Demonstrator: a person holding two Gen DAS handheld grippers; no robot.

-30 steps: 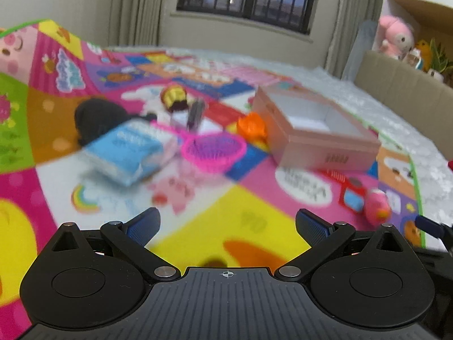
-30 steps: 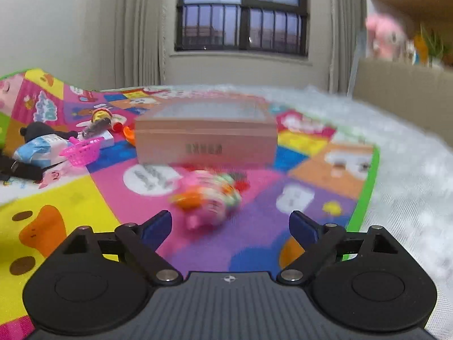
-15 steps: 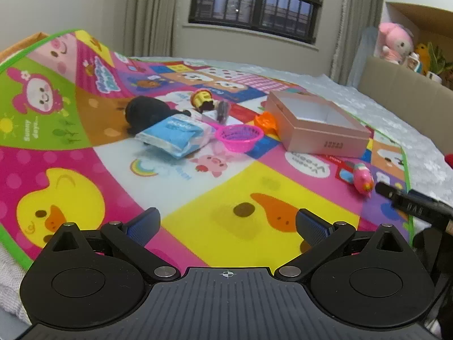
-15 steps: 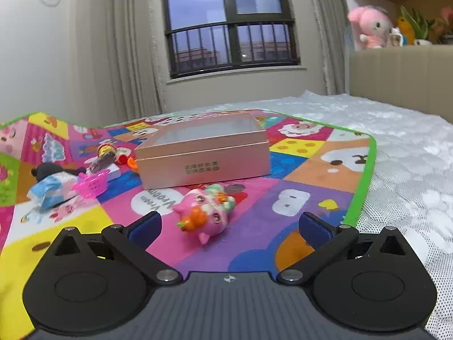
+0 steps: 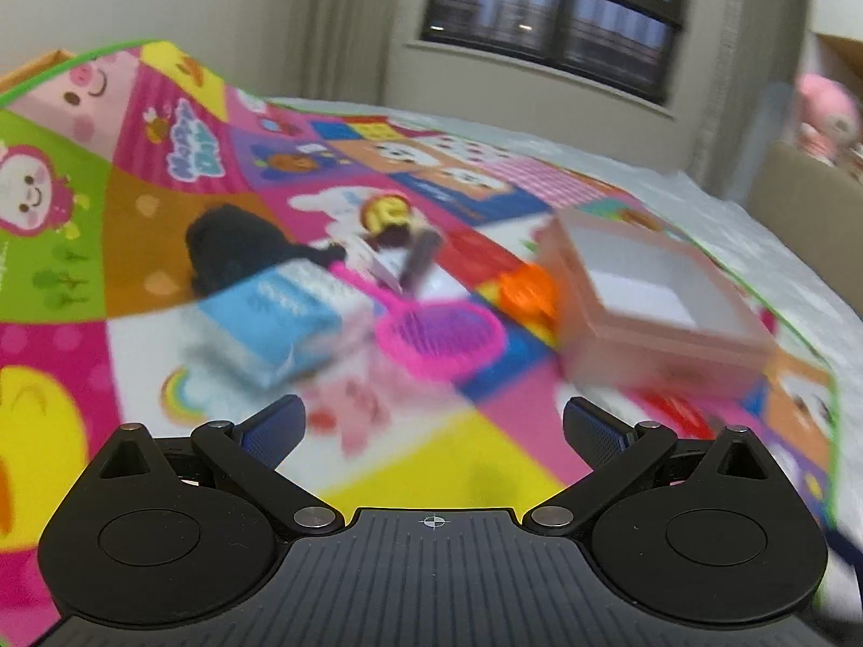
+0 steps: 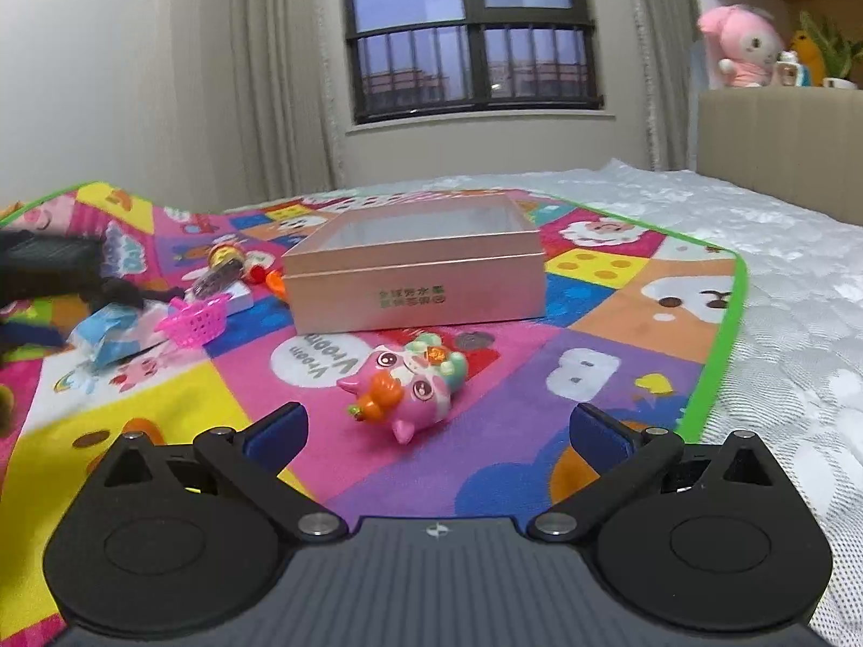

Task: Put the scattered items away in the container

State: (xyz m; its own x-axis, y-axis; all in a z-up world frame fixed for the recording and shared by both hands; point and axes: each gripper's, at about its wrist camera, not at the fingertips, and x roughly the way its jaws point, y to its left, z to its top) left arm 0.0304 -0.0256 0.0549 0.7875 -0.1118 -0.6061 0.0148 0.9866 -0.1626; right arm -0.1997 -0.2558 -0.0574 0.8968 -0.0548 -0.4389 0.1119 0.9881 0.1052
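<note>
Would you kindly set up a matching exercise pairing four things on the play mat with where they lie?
Things:
1. pink toy animal
2. pink basket
3. box
4. blue packet

Places:
A. beside the basket, toward the mat's left edge in the right wrist view
B. on its side, just ahead of the open right gripper
C. just behind the toy animal
D. between the packet and the box

Pairs: 1-B, 2-D, 3-C, 4-A

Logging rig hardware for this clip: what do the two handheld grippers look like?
Both look alike. The left gripper and right gripper have matte black bodies with a ribbed centre plate bearing a small crosshair mark, round disc housings either side, silver pivot pins, black link arms, and blue textured pads on the fingers. No sleeves or cables show.
</note>
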